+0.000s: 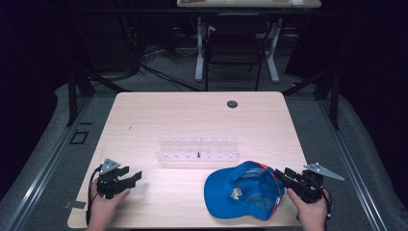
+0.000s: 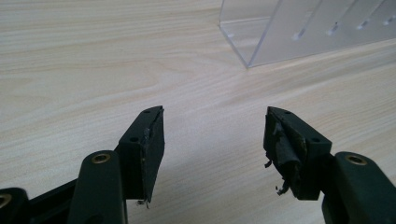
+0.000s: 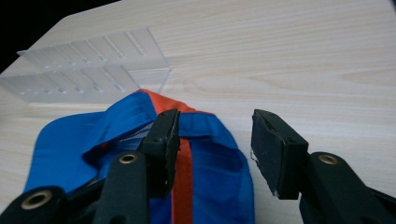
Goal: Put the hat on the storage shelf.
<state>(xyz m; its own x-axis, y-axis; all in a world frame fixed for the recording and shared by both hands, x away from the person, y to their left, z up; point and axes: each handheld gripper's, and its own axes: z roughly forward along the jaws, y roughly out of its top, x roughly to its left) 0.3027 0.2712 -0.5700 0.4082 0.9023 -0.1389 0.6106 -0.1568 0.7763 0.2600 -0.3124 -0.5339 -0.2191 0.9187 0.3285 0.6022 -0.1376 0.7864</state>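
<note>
a: where are your claws right now?

b: my left gripper [image 1: 136, 177] sits low at the near left part of the wooden table [image 1: 192, 115], in my left hand [image 1: 107, 204]. its jaws stand wide apart with bare wood between them and nothing in their hold. the pads [image 2: 154, 140] look worn, with frayed bits hanging off.

a: and the other one?

b: my right gripper [image 1: 277, 174] is at the near right edge, in my right hand [image 1: 312, 209]. its jaws are spread wide too. one jaw lies over the back of the blue cap [image 1: 243, 190], right by the orange strip [image 3: 183, 172] on it, and the other jaw stands over bare wood beside the fabric. the pads aren't pressing on anything, so i'm not holding the cap.

a: where's the cap, then?

b: it lies on the table near the front edge, right of centre, with its inside facing up. its back end is at my right jaws.

a: anything else nearby?

b: a clear plastic rack [image 1: 198, 150] lies mid-table, just beyond the cap. from the left gripper view its corner [image 2: 247, 51] is ahead and to the right, well apart from my left jaws.
</note>
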